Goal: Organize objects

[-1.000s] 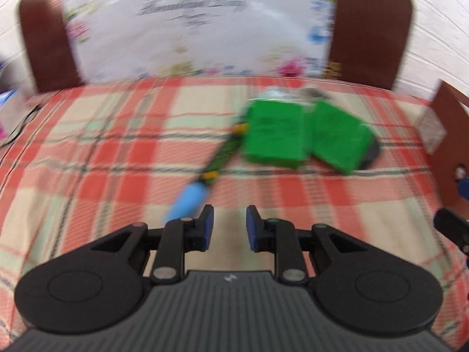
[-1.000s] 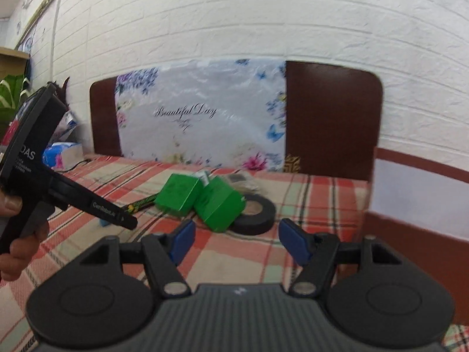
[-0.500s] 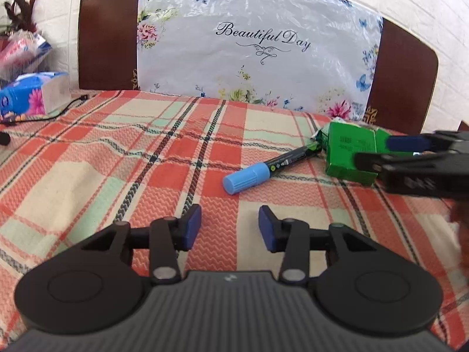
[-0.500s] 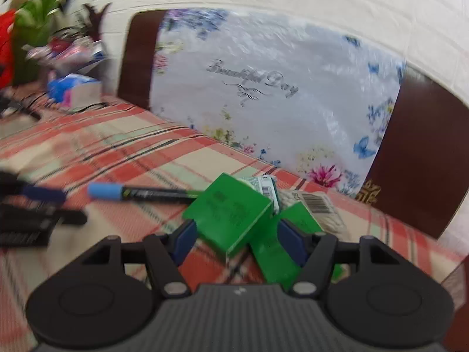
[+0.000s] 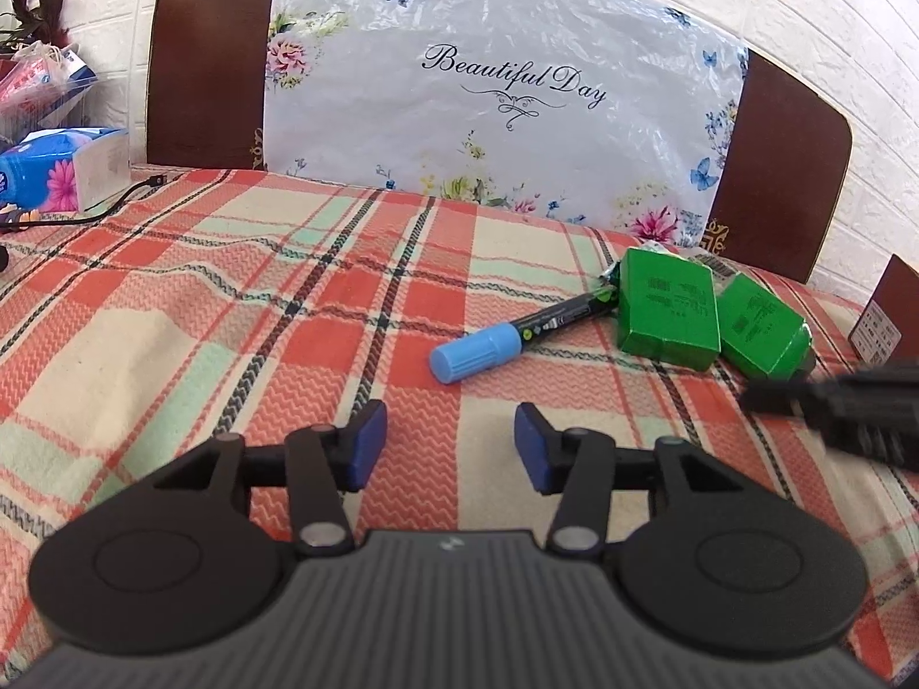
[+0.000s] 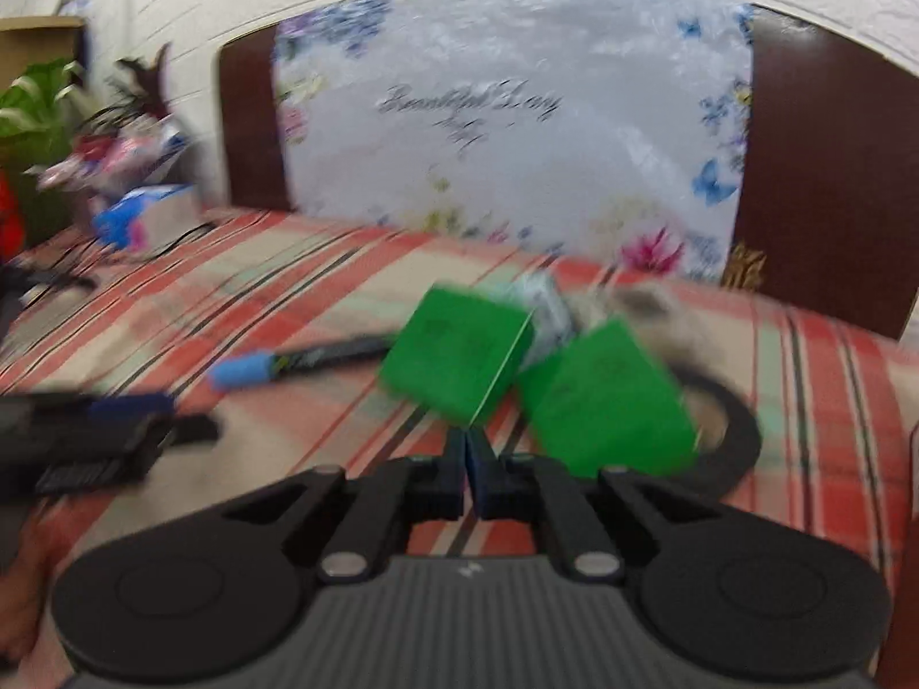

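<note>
Plaid cloth (image 5: 230, 298); marker (image 5: 517, 330) diagonal, cap near-left.

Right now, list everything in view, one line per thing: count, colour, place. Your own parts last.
marker: 1, black with blue cap, mid-cloth, left of the boxes
boxes: 2, green, side by side, right of the marker
tape roll: 1, black, partly under the right box
tissue pack: 1, blue, far left
cable: 1, black, far left
plaid cloth: 1, red and cream, under everything
floral mat: 1, white, leaning at the back
left tool: 1, black, open
right tool: 1, black, shut, empty
</note>
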`<action>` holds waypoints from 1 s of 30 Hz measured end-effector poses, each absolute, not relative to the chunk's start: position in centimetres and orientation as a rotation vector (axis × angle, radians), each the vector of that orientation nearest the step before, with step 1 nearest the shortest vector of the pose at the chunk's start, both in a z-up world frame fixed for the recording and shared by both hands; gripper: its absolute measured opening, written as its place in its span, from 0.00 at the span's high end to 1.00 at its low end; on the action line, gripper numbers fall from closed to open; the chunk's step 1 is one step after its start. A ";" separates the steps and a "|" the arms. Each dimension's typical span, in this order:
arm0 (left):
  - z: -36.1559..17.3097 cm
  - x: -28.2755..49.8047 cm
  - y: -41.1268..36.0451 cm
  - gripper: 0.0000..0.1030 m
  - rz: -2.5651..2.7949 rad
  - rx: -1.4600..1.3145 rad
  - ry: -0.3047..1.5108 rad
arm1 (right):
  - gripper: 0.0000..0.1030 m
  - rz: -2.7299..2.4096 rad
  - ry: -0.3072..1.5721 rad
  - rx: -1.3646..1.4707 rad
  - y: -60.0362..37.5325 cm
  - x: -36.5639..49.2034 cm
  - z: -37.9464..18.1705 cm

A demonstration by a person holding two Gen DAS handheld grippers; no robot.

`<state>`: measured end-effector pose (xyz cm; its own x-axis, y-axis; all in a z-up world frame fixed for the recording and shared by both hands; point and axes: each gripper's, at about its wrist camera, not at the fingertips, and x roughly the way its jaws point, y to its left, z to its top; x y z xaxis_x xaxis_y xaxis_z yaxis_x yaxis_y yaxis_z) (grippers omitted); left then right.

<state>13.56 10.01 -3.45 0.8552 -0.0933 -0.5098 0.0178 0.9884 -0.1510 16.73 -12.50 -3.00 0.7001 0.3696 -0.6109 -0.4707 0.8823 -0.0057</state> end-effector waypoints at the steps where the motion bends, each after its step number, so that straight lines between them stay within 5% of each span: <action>1: -3.4 13.5 10.0 0.48 -0.063 -0.144 0.543 | 0.96 0.488 0.634 -0.192 -12.5 15.5 -3.1; 3: -3.4 13.5 10.0 0.48 -0.061 -0.142 0.547 | 0.92 0.497 0.599 -0.216 -12.6 13.9 -3.0; 9: -3.5 13.5 9.9 0.46 -0.064 -0.129 0.544 | 0.44 0.412 0.580 -0.092 -12.0 18.3 -1.2; 15: -3.5 13.8 10.5 0.45 -0.084 -0.176 0.536 | 0.20 0.333 0.577 -0.120 -7.1 21.4 -3.9; 18: -3.5 13.8 10.8 0.45 -0.092 -0.197 0.532 | 0.36 0.285 0.596 -0.208 -5.0 22.1 -5.4; 30: -3.4 14.0 11.0 0.44 -0.100 -0.202 0.536 | 0.35 0.428 0.720 -0.128 -15.5 9.8 -3.4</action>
<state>13.96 10.96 -3.42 0.8557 -0.1471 -0.4962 0.0420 0.9753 -0.2167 9.78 -15.49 -3.41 0.6696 0.3349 -0.6629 -0.4215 0.9063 0.0320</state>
